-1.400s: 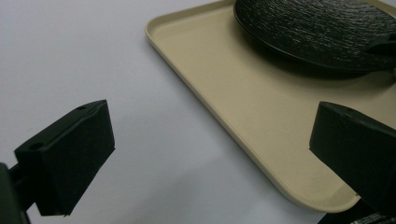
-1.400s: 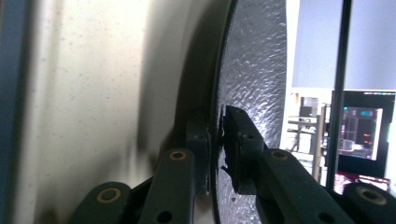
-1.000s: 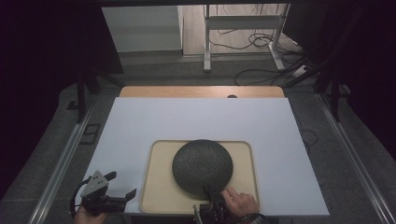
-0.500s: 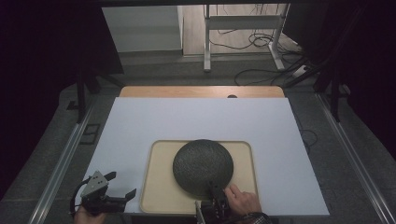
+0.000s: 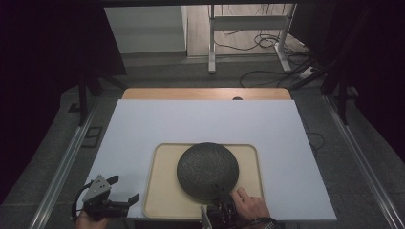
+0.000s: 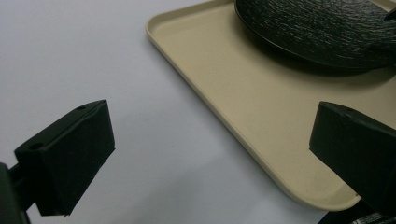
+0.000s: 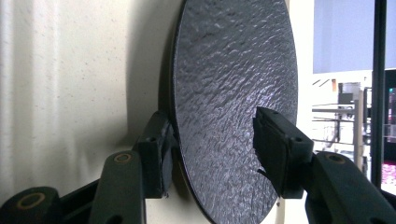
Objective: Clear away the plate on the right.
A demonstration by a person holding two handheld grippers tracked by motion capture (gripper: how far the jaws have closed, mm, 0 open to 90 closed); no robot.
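Observation:
A round black textured plate (image 5: 207, 171) lies on a beige tray (image 5: 165, 191) near the table's front edge. My right gripper (image 5: 220, 204) reaches in from the front, held by a hand (image 5: 249, 206). In the right gripper view its jaws straddle the plate's (image 7: 233, 93) near rim, one jaw against the underside and the other standing off the top face, so the right gripper (image 7: 217, 154) is open. My left gripper (image 5: 124, 189) hovers open at the tray's front left corner. In the left gripper view the left gripper (image 6: 210, 140) spans the tray's rim (image 6: 224, 116) with nothing between the jaws.
A white sheet (image 5: 200, 121) covers the table, with a wooden strip (image 5: 205, 93) along the far edge. Metal rails (image 5: 62, 167) run down both sides. Cables and a stand's legs lie on the floor beyond.

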